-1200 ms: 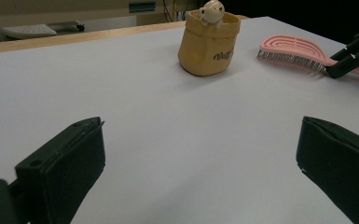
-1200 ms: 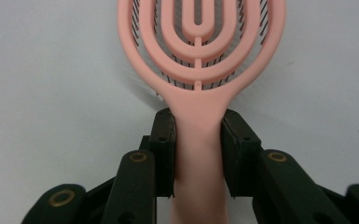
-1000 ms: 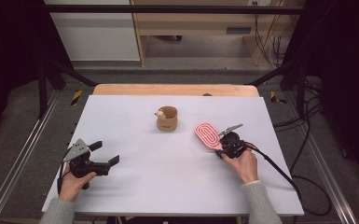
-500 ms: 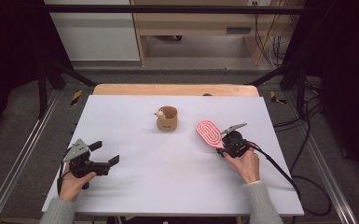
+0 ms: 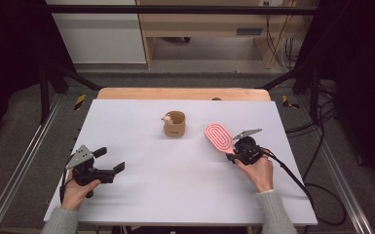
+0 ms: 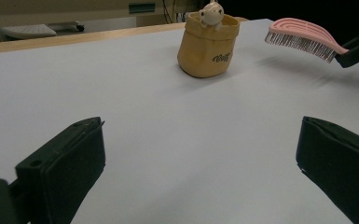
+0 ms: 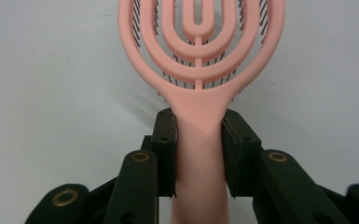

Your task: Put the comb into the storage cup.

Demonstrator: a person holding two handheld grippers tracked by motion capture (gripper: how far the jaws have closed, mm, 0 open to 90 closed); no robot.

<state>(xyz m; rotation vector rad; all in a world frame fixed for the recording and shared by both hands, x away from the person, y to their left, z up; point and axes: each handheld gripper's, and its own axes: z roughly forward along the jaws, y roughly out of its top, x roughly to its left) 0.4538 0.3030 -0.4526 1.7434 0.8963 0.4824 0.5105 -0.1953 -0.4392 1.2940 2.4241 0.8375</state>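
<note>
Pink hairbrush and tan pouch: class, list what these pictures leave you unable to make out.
- Pink hairbrush: in the right gripper view the top edge cuts off its head, and the right gripper fingers cover its handle sides.
- Tan pouch: inside hidden by its wall in the left gripper view; printed word too small.

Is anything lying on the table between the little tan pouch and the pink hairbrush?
No. In the high view, only bare white table separates the pouch from the hairbrush; the left gripper view shows the same gap.

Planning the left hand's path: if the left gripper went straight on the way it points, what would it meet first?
Probably nothing soon: bare table lies ahead of the open left gripper. The tan pouch stands farther off near that line; depth is unclear.
</note>
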